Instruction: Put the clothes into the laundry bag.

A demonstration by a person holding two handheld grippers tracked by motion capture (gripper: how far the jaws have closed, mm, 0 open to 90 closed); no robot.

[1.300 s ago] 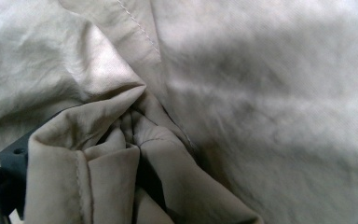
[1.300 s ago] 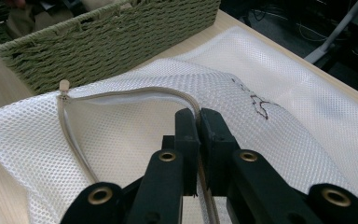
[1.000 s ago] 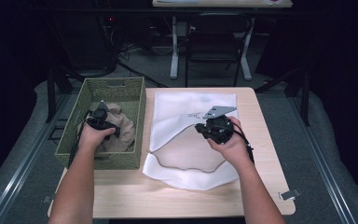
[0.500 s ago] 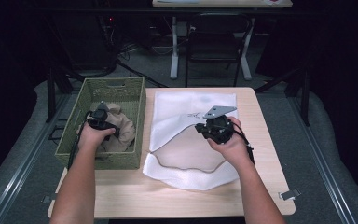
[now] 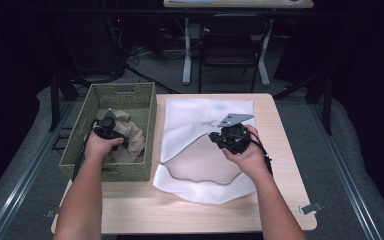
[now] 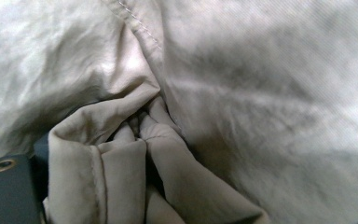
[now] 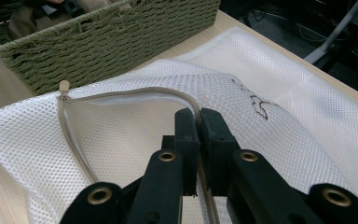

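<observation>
White mesh bag [image 5: 207, 150], beige garment [image 5: 127, 137], green wicker basket [image 5: 145, 107].

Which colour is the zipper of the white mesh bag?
Beige zipper, clearest in the right gripper view.

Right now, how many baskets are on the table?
1. The green woven basket sits at the table's left side, beside the white mesh laundry bag, with beige clothing inside it.

white mesh bag [image 5: 207, 150], woven green basket [image 5: 145, 107], matt beige cloth [image 6: 214, 93] (probably cotton).
</observation>
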